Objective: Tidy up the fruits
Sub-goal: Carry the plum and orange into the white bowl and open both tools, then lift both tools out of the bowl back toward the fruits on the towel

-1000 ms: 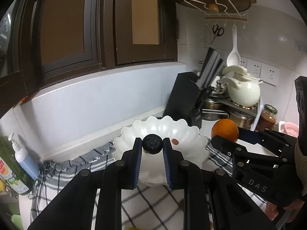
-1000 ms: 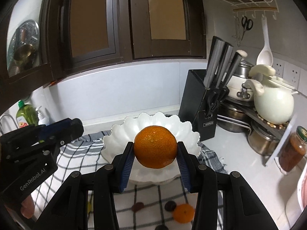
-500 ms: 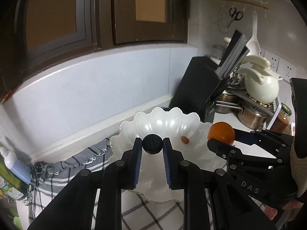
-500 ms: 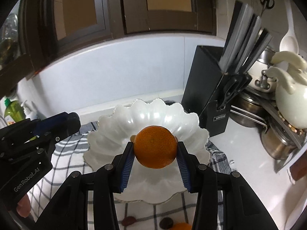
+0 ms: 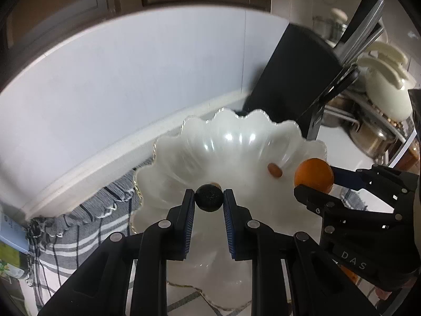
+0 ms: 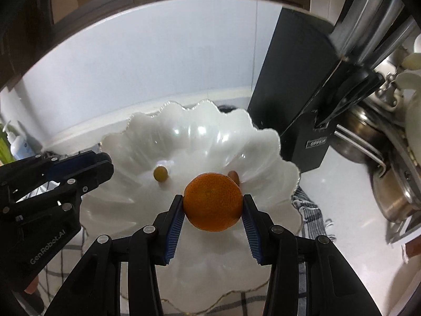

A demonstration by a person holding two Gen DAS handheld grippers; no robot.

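A white scalloped bowl stands on a checked cloth. My left gripper is shut on a small dark round fruit and holds it over the bowl's near left side. My right gripper is shut on an orange over the bowl's right side; the orange also shows in the left wrist view. In the bowl lie a small reddish-brown fruit and a small yellow-green fruit. The left gripper shows at the left of the right wrist view.
A black knife block stands just right of the bowl, with steel pots and a white kettle beyond. The pale backsplash wall runs behind. The grey checked cloth spreads left, by a soap bottle.
Both grippers have moved forward and down over the bowl with their fruits still held. The bowl now fills the middle of both views.
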